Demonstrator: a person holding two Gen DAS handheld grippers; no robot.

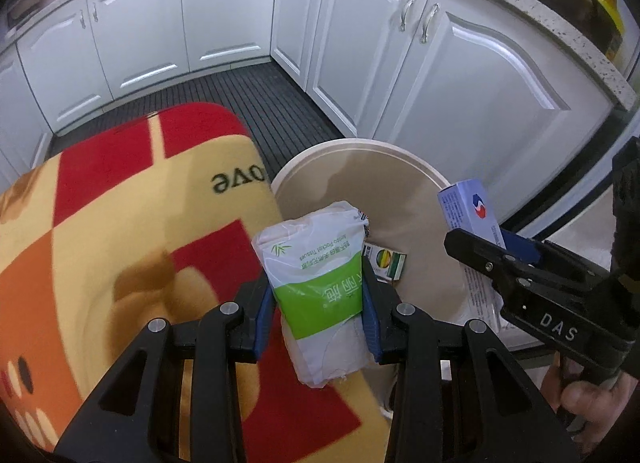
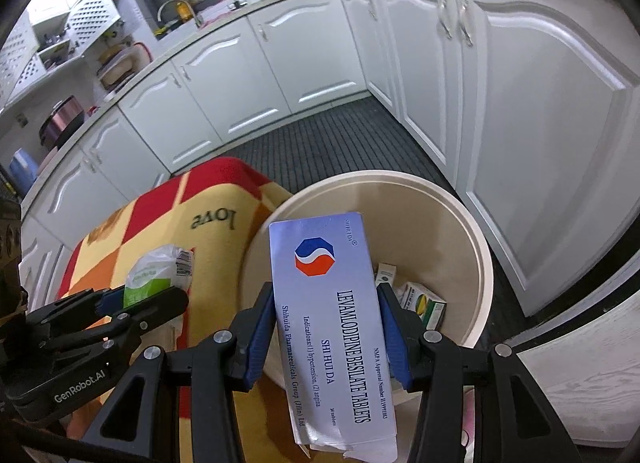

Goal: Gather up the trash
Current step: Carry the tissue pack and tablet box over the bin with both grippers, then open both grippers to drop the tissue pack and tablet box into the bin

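My left gripper is shut on a white and green pocket tissue pack, held over the blanket's edge beside the round beige trash bin. My right gripper is shut on a pale blue tablet box, held above the bin's near rim. Each gripper shows in the other's view: the right one with the box, the left one with the pack. Small green and yellow boxes lie inside the bin, also seen in the left wrist view.
A red, orange and yellow blanket covers a surface left of the bin. White kitchen cabinets wrap around the back and right. A dark ribbed mat covers the floor between them.
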